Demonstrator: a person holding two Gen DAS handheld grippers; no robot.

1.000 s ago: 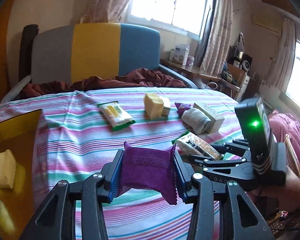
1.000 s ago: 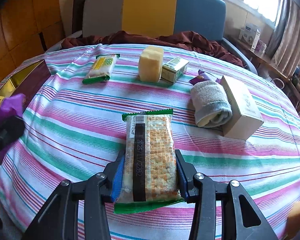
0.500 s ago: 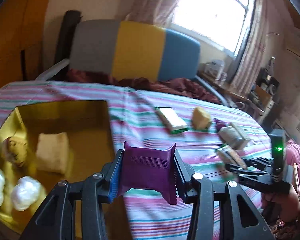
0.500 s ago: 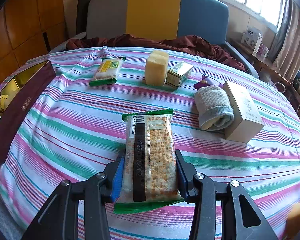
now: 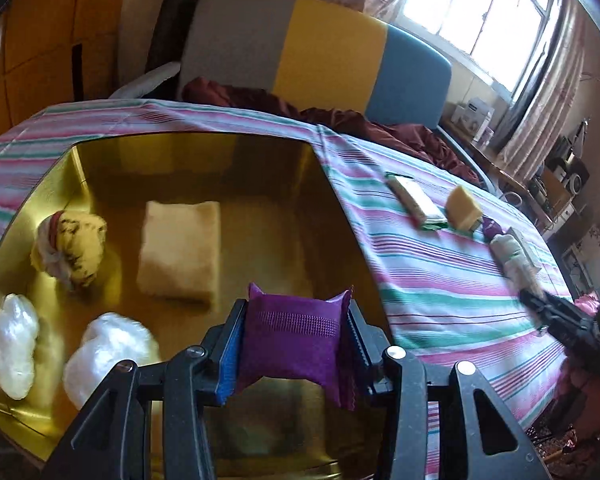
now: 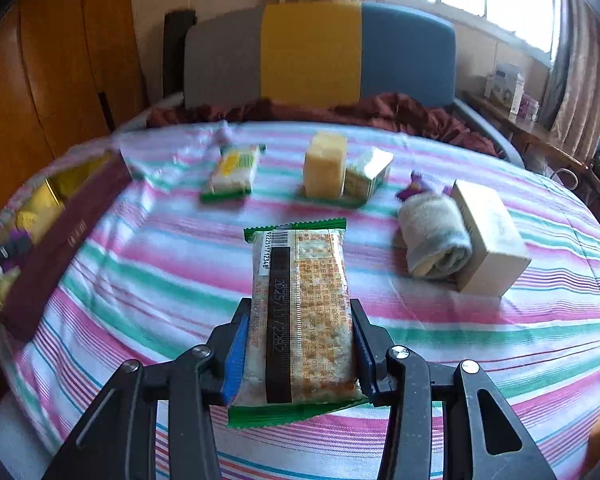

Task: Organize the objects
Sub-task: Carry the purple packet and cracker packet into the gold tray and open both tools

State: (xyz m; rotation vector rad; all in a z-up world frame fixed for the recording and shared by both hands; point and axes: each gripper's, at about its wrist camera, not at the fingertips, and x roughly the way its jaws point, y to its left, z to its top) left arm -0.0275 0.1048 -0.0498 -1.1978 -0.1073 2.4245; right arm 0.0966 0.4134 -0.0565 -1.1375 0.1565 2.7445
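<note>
Over the striped worktop (image 5: 440, 280), the left claw (image 5: 296, 344), clenched on a purple sachet (image 5: 296, 340), hangs directly above the gold box (image 5: 260, 168), while the right claw (image 6: 298, 344) grips a cracker packet (image 6: 300, 312).

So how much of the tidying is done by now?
Partly done. The gold box already holds a sponge and some wrapped bundles. The left tongs hold a purple packet over it; the right tongs grip a cracker pack. A towel, carton and snacks wait on the table.
</note>
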